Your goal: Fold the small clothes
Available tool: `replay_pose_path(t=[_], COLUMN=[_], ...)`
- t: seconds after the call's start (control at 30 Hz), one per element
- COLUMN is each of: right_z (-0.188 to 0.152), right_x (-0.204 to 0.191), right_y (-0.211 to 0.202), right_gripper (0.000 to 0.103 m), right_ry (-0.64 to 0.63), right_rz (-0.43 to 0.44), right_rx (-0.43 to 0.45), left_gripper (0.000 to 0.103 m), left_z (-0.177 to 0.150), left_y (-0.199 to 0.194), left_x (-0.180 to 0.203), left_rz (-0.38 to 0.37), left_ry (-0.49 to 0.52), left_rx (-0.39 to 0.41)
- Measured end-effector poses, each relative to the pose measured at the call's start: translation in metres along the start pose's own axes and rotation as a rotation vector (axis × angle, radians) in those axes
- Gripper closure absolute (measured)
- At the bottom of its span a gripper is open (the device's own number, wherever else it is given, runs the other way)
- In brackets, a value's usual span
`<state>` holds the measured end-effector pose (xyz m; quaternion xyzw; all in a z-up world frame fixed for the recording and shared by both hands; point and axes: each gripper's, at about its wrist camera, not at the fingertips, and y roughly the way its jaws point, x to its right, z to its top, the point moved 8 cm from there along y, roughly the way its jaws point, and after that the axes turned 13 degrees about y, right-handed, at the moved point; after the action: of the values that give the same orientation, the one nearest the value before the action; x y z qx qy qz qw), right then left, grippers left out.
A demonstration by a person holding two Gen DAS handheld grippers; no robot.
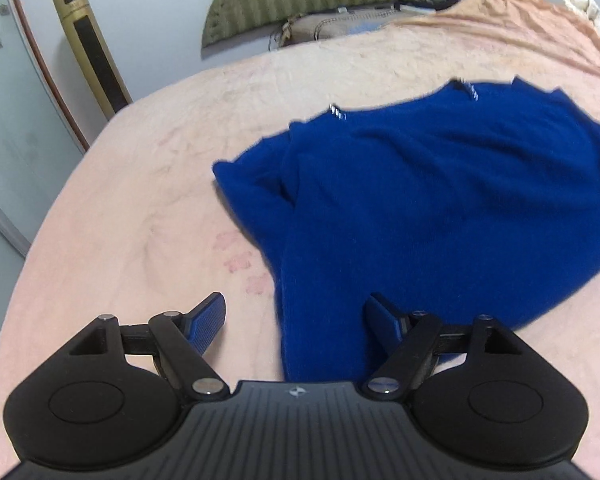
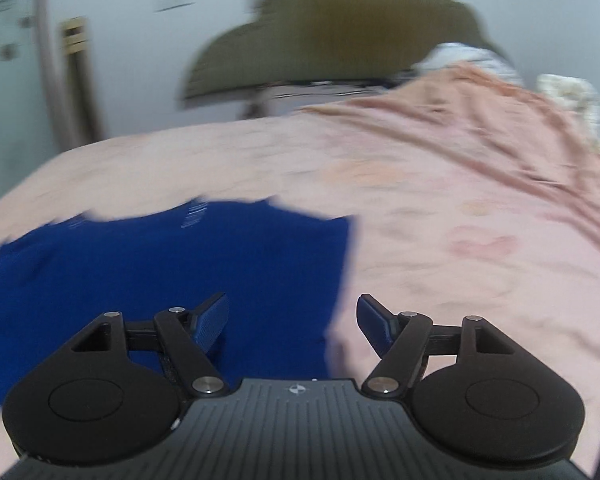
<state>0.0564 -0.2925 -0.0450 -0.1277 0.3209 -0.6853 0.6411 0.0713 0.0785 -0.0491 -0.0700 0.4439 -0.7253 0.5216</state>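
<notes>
A blue garment (image 1: 440, 200) lies spread on a pink bedcover (image 1: 140, 200). The left claw (image 1: 296, 312) stands spread wide with nothing pinched; the garment's near edge runs between its fingers, the right finger over the cloth and the left over bare cover. The right claw (image 2: 292, 312) is likewise spread and empty, the garment's (image 2: 160, 264) right edge passing between its fingers.

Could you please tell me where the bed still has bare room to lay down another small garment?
Bare pink sheet lies left of the blue sweater, toward the gold column, and right of it. The headboard end is crowded with rumpled bedding.
</notes>
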Motion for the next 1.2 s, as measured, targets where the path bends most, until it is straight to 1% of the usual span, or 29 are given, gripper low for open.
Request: replay_pose_path(t=[0.03, 0.1, 0.13, 0.17, 0.2, 0.23, 0.3, 0.37, 0.43, 0.5, 0.57, 0.6, 0.67, 0.77, 0.9, 1.2], right_z=[-0.007, -0.016, -0.017, -0.016, -0.014, -0.013, -0.016, -0.02, -0.025, -0.033, -0.042, -0.044, -0.044, -0.042, -0.046, -0.047], right_x=[-0.003, 0.002, 0.008, 0.011, 0.012, 0.007, -0.011, -0.031, -0.046, -0.049, -0.047, -0.046, -0.042, -0.037, -0.032, -0.038], right_y=[0.002, 0.009, 0.011, 0.008, 0.004, -0.004, -0.011, -0.013, -0.008, -0.001, 0.004, 0.001, -0.003, -0.01, -0.012, -0.028], right_gripper=[0.027, 0.027, 0.027, 0.027, 0.027, 0.027, 0.026, 0.023, 0.019, 0.019, 0.018, 0.018, 0.014, 0.005, 0.005, 0.005], right_ry=[-0.026, -0.048, -0.037, -0.011, 0.015, 0.028, 0.011, -0.009, -0.03, -0.067, -0.105, -0.096, -0.049, -0.016, -0.018, -0.022], right_rz=[-0.008, -0.093, -0.14, -0.165, -0.164, -0.139, -0.068, -0.023, -0.004, -0.047, -0.106, -0.115, -0.103, -0.097, -0.117, -0.1], right_rx=[-0.019, -0.054, -0.06, -0.049, -0.03, -0.012, -0.009, -0.016, -0.039, -0.066, -0.091, -0.09, -0.086, -0.075, -0.081, -0.059], left_gripper=[0.026, 0.026, 0.026, 0.026, 0.026, 0.025, 0.024, 0.022, 0.021, 0.021, 0.021, 0.021, 0.021, 0.021, 0.021, 0.021], left_z=[0.002, 0.003, 0.002, 0.0, 0.001, 0.005, 0.017, 0.029, 0.035, 0.037, 0.037, 0.037, 0.035, 0.033, 0.032, 0.028], left_y=[-0.001, -0.002, 0.0, 0.0, -0.004, -0.01, -0.021, -0.022, -0.017, -0.01, -0.007, -0.007, -0.005, -0.006, -0.012, -0.019], left_x=[-0.001, 0.001, 0.001, 0.002, 0.003, 0.004, 0.007, 0.012, 0.021, 0.033, 0.043, 0.048, 0.054, 0.061, 0.064, 0.062], left_rz=[-0.004, -0.01, -0.004, 0.012, 0.022, 0.027, 0.051, 0.084, 0.072, 0.053, 0.061, 0.077, 0.104, 0.113, 0.11, 0.117], left_ry=[-0.006, -0.012, -0.012, -0.014, -0.02, -0.034, -0.075, -0.136, -0.185, -0.212, -0.208, -0.198, -0.177, -0.176, -0.187, -0.198], left_rx=[0.007, 0.004, -0.013, -0.028, -0.021, 0.003, 0.045, 0.045, 0.025, -0.006, -0.017, -0.019, -0.027, -0.042, -0.041, -0.047])
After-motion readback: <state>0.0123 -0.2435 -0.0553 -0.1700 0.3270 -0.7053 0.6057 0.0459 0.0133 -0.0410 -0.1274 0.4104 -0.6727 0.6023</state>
